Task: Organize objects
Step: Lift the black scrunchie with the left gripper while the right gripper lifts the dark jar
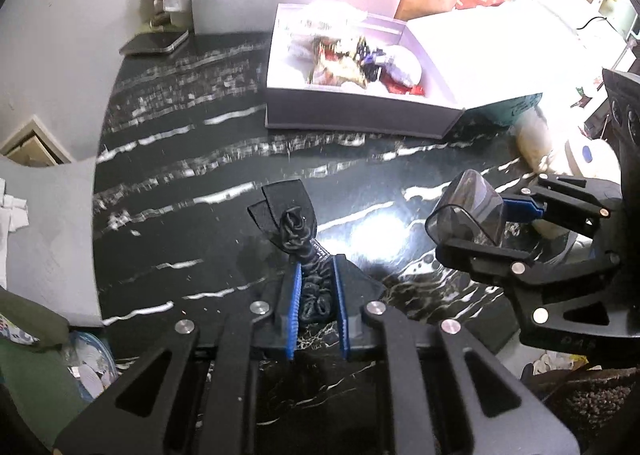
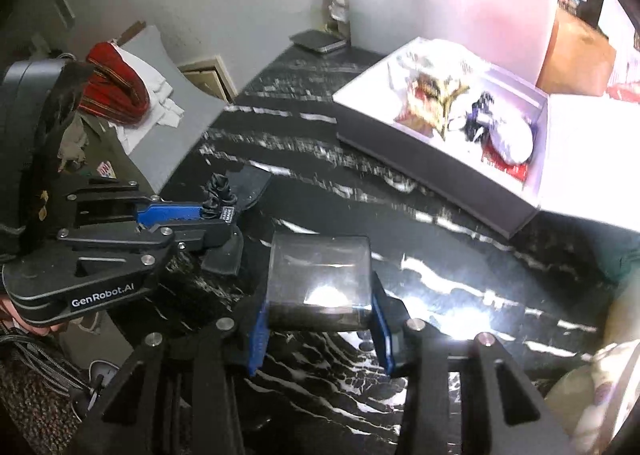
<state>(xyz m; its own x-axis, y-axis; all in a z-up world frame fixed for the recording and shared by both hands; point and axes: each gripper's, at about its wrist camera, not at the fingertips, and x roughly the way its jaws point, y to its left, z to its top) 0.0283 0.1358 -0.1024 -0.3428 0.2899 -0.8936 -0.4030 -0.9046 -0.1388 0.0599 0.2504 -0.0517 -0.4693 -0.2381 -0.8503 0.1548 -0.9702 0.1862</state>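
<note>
Clothes pile [image 2: 120, 95] beside table, right wrist view only

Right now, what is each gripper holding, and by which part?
Left gripper: black fabric hair bow, pinched by its gathered tail end. Right gripper: smoky clear plastic box, clamped across its side walls at the near end.

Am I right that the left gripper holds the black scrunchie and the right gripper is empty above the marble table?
Not quite: the right gripper is shut on a smoky clear plastic box, as the right wrist view shows. The left gripper does hold the black scrunchie above the marble table.
</note>
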